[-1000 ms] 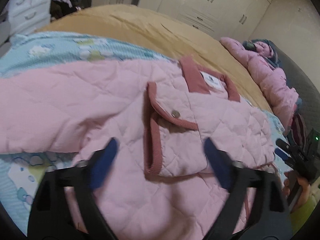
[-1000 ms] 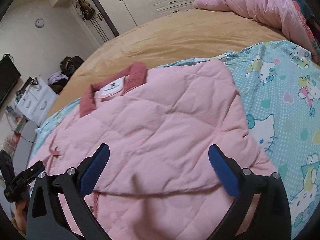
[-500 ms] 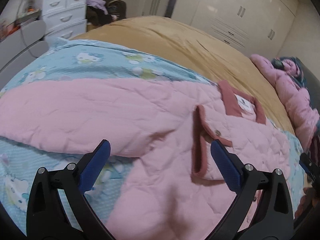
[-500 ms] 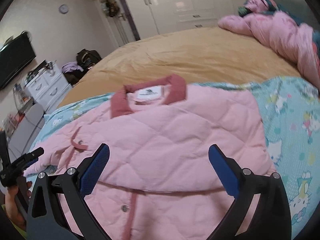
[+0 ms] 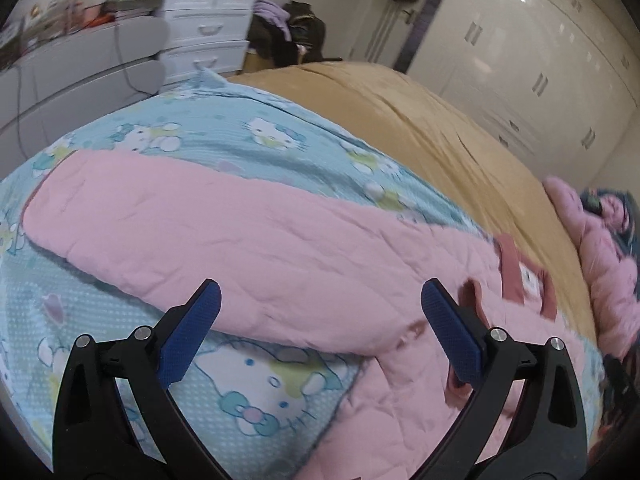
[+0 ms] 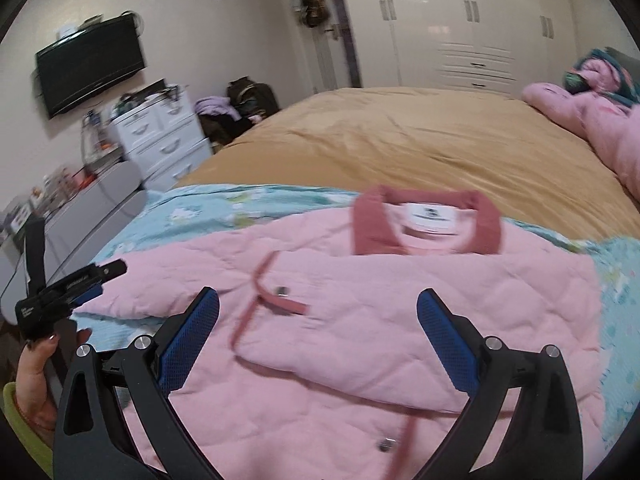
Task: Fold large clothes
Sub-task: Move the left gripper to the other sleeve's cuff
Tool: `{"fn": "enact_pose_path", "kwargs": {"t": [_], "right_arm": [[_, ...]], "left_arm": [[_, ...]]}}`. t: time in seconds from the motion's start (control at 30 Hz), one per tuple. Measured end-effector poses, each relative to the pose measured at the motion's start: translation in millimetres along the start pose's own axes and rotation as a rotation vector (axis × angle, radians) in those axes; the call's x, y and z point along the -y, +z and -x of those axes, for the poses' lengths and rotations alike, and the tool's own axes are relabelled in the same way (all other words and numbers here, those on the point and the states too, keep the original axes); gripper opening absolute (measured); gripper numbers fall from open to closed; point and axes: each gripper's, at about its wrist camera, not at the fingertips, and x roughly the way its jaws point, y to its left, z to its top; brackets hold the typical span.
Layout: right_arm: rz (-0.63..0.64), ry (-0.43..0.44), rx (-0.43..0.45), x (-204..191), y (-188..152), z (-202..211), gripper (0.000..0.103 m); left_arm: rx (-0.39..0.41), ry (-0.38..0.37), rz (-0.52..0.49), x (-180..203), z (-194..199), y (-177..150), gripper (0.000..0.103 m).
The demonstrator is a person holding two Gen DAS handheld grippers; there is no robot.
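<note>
The pink quilted jacket [image 5: 280,248] is lying spread ahead of both grippers. The left gripper [image 5: 320,320], jaws wide and empty, is facing the outstretched sleeve [image 5: 160,224]; the right gripper [image 6: 318,320] is hovering equally open. Sleeve-folding looks due: next, pinching its far cuff.

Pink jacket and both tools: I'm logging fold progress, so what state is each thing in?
Pink jacket: lying flat on the bed, front panel folded over.
Sleeve: stretched out sideways, unfolded.
Left tool: open, holding nothing.
Right tool: open, holding nothing.
Dresser: drawers shut.
</note>
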Motion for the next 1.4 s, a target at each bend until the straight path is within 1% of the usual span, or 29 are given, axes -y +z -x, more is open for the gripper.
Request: {"fn": "enact_pose_path", "kwargs": {"t": [0.13,0.3,0.4,0.53,0.7,0.8,0.9,1.0,1.23,1.37,1.4], "right_arm": [[0.038,0.047,-0.021,-30,4,-18,0.099],[0.085,0.103,-0.041,-65,10,-38,0.099],[0.105,0.131,-0.05,-84,12,-49,0.099],[0.132,0.165,-0.069,-108,14,-63,0.099],[0.171,0.203,-0.091,-136,15,-79,0.099],[0.193,0.219,-0.116,-148,14,-89,0.099],[0.231,0.23,-0.15,-164,13,-100,0.099],[0.255,0.242,-0.167,-177,11,-110,0.099],[0.309,0.254,-0.205,-200,7,-133,0.099],[0.327,0.269,-0.22,-209,2,-141,0.099],[0.322,0.274,-0.223,-209,1,-142,0.099]], "left_arm": [[0.034,0.059,0.017,-19,7,9,0.094],[0.048,0.068,0.11,-48,11,15,0.094],[0.053,0.09,0.139,-60,10,18,0.094],[0.071,0.139,0.19,-79,12,21,0.094],[0.064,0.164,0.277,-110,10,22,0.094],[0.06,0.212,0.322,-126,9,21,0.094],[0.064,0.222,0.359,-137,9,20,0.094],[0.061,0.246,0.38,-148,7,19,0.094],[0.009,0.26,0.479,-182,-9,14,0.094],[0.019,0.251,0.517,-192,-12,14,0.094],[0.024,0.229,0.538,-196,-14,12,0.094]]}}
